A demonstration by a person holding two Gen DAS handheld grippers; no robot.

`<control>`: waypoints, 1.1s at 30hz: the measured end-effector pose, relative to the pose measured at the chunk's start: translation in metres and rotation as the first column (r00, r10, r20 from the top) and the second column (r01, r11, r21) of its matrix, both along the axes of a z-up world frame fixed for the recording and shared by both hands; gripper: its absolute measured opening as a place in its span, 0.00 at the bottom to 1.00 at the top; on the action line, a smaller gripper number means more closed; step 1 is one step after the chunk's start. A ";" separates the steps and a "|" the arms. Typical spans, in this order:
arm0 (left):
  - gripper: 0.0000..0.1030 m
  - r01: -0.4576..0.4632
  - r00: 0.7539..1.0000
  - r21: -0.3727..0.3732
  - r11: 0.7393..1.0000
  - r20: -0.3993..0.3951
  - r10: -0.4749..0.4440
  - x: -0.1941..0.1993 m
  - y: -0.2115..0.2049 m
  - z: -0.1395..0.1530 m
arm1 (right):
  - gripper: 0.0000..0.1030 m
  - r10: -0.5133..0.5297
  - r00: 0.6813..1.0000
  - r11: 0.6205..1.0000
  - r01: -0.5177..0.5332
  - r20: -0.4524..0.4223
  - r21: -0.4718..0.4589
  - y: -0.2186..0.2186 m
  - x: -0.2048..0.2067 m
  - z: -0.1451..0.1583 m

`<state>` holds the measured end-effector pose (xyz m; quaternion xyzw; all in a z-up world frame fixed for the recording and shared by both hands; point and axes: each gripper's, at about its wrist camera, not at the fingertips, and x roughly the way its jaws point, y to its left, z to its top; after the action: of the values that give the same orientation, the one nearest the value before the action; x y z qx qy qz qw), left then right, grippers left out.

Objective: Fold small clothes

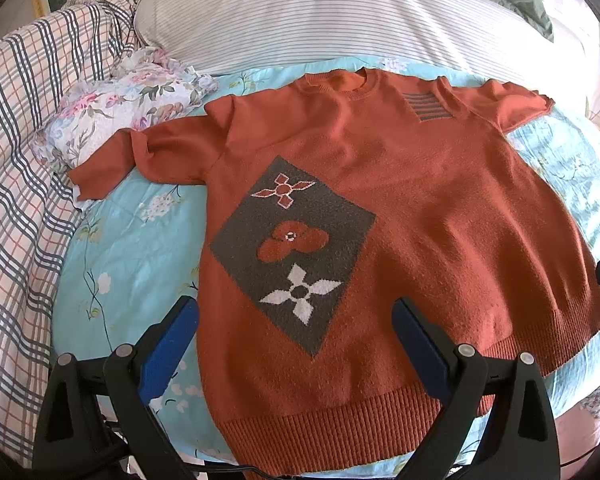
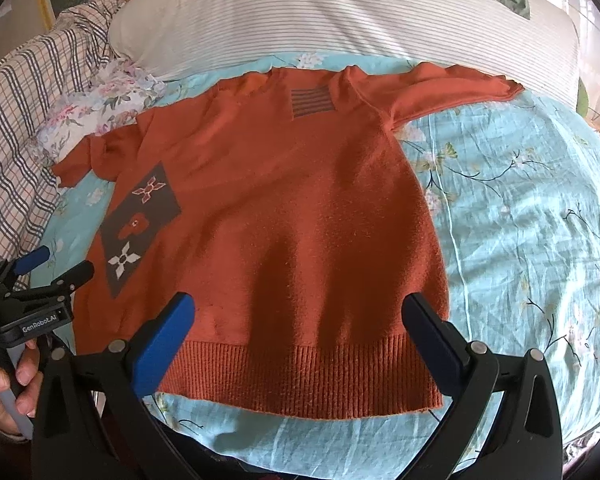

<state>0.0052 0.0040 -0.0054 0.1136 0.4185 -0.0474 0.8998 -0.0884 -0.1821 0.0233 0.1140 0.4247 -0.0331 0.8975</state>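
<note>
An orange knit sweater [image 1: 420, 216] lies flat, front up, on the light blue floral sheet [image 1: 132, 248], both sleeves spread out. It has a grey diamond patch with flowers [image 1: 292, 248] and a small striped patch by the collar. My left gripper [image 1: 296, 320] is open and empty, above the hem near the sweater's left side. My right gripper [image 2: 300, 316] is open and empty, above the ribbed hem [image 2: 300, 376] at the sweater's [image 2: 292, 208] right half. The left gripper also shows at the left edge of the right wrist view [image 2: 56, 266], open.
A striped white pillow [image 1: 320, 12] lies behind the sweater. A plaid blanket [image 1: 16, 168] runs along the left. A bunched floral cloth [image 1: 124, 100] lies by the left sleeve. Bare blue sheet [image 2: 532, 216] spreads to the right of the sweater.
</note>
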 end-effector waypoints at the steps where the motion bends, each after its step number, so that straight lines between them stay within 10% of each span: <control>1: 0.95 -0.001 1.000 0.000 1.000 0.002 0.001 0.000 0.001 0.000 | 1.00 0.002 1.000 1.000 -0.002 0.002 0.000 0.000 0.001 0.000; 33: 0.95 -0.005 1.000 -0.011 1.000 -0.026 0.004 0.029 -0.008 -0.006 | 1.00 0.048 0.998 0.997 -0.050 0.036 0.066 -0.012 0.019 0.003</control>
<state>0.0343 -0.0043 -0.0112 0.1070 0.4301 -0.0493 0.8951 -0.0694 -0.1945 0.0259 0.1342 0.4127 0.0050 0.9009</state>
